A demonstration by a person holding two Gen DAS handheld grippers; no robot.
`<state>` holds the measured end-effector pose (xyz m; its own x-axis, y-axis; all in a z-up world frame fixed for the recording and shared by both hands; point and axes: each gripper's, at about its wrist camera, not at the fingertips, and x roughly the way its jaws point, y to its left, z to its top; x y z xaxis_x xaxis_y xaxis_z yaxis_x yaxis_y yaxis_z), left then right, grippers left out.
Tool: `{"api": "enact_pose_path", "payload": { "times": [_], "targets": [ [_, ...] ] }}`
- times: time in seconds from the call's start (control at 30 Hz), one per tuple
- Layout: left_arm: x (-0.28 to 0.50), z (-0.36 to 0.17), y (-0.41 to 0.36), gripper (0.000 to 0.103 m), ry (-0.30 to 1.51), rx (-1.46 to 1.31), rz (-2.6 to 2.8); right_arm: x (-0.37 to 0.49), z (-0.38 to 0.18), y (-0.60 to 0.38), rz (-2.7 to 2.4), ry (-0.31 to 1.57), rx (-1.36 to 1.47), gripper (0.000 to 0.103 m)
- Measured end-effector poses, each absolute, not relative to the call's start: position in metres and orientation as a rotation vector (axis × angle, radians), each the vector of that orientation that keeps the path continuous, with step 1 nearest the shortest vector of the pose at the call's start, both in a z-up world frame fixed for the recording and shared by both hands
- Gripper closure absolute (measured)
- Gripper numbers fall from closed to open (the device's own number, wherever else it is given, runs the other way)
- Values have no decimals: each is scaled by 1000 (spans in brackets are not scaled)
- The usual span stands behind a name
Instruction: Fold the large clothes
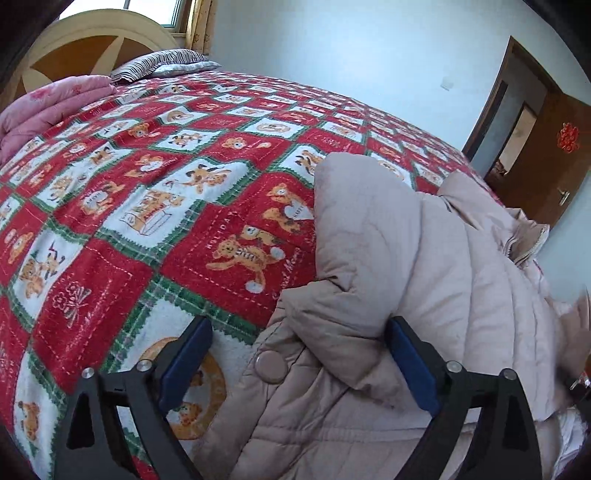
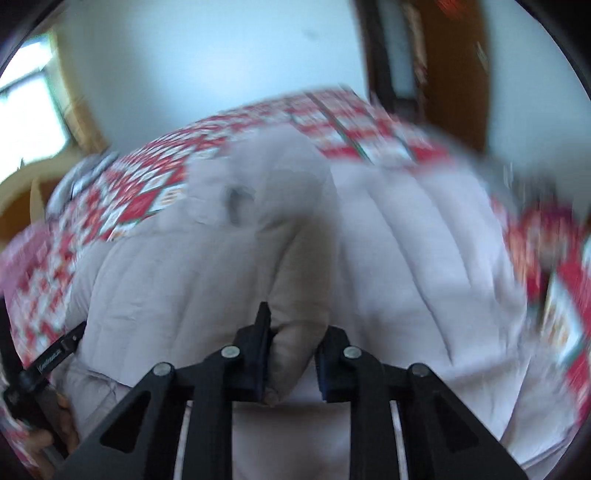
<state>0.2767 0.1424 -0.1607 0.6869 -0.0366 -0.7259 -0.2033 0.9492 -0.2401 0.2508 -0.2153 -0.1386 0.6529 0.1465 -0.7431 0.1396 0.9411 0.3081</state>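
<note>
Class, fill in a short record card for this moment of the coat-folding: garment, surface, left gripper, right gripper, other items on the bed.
garment: pale pink quilted puffer coat, bunched on the bed
surface: red, white and green teddy-bear patchwork bedspread
left gripper: jaws wide open, coat edge between them, pads not pressing
right gripper: closed on a fold of the coat; view blurred
other items: pink quilt, striped pillow

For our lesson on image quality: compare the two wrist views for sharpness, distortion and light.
Left wrist view: sharp, the bedspread pattern crisp, though the fisheye bulges the bed; daylight comes from the window. Right wrist view: motion-blurred throughout, the jacket smeared, only the right gripper sharp.
</note>
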Motion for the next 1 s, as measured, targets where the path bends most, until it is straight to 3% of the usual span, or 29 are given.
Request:
{"api": "enact_pose_path", "payload": {
  "times": [0.17,0.23,0.27,0.4,0.53,0.6,0.67,0.77,1.0],
  "targets": [
    [278,-161,139,6,821,-297,98,221,-140,-244,82,856,493,68],
    [278,-160,139,6,821,-297,100,208,-128,-254,18,827,513,56],
    [278,-161,139,6,821,-295,101,193,-112,-264,-81,753,502,50],
    [279,-162,136,6,827,-272,115,169,-68,-273,-258,576,396,48],
    [279,-162,135,6,828,-267,119,203,-63,-236,-84,656,201,52],
    [280,-162,134,6,831,-260,123,226,-82,-214,-35,753,109,68],
    [280,-162,132,6,836,-243,133,239,-111,-215,-31,850,120,76],
    [281,-163,129,5,842,-219,142,249,-142,-223,-31,906,142,79],
    [287,-166,120,4,868,-150,176,238,-145,-229,-18,865,155,79]
  ]
}}
